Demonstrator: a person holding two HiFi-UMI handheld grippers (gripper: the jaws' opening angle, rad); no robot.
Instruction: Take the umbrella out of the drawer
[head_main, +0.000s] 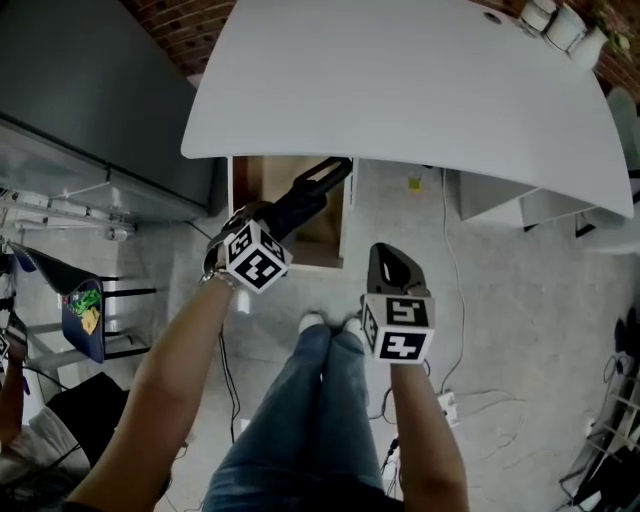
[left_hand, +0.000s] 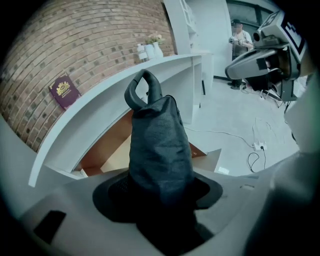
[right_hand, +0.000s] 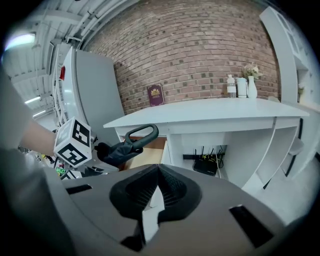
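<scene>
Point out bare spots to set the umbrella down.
Desk top: bare from its near edge over the drawer to the bottles at the far right corner. Floor between drawer and cable is nearly bare. Crowded: around the power strip at lower right, and by the bag at left.

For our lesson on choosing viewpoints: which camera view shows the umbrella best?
The left gripper view: the umbrella fills its centre, fabric sleeve and loop handle clear. The right gripper view shows it small, side-on; the head view shows it dark, from above, over the drawer.
</scene>
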